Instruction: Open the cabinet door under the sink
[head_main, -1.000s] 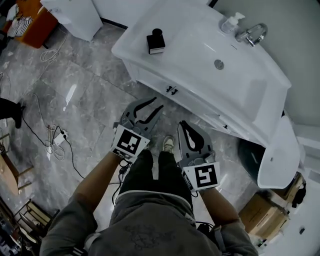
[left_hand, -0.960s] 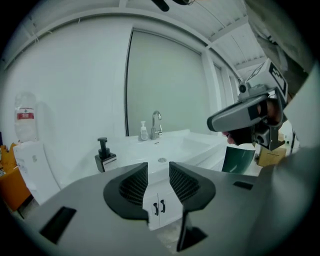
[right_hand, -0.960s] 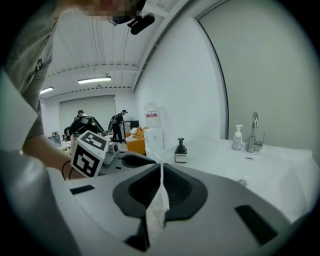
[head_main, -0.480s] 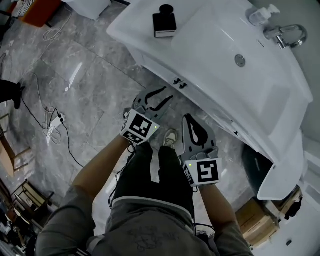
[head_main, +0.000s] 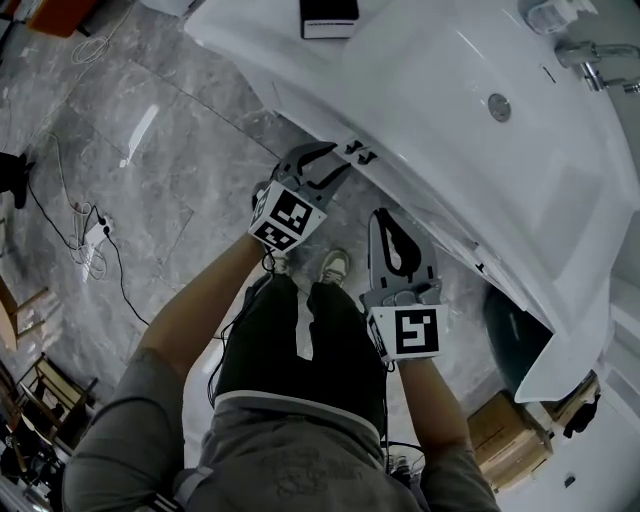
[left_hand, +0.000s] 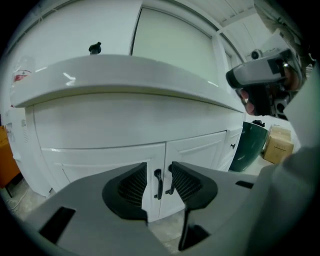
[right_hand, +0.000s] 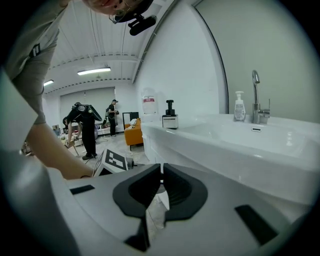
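The white cabinet under the sink (head_main: 480, 110) has two doors with a pair of black handles (head_main: 355, 151) at their meeting edge. In the left gripper view the left door (left_hand: 100, 160) and right door (left_hand: 200, 150) fill the front, and both handles (left_hand: 158, 183) show in the gap between the jaws, still a little way ahead and untouched. My left gripper (head_main: 326, 166) points at them, its jaws opening and holding nothing. My right gripper (head_main: 386, 222) hangs lower and to the right, off the cabinet front, jaws shut and empty (right_hand: 161, 180).
A faucet (right_hand: 257, 97), a soap bottle (right_hand: 239, 107) and a black pump bottle (right_hand: 170, 117) stand on the sink top. A dark green bin (left_hand: 252, 145) and a cardboard box (left_hand: 277, 145) sit right of the cabinet. Cables (head_main: 90, 245) lie on the grey floor. People (right_hand: 85, 127) stand far behind.
Both grippers have sunk and moved toward the cabinet front. The left one now reaches close to the handles, and its jaws stand wider than before. The right jaws stay shut.
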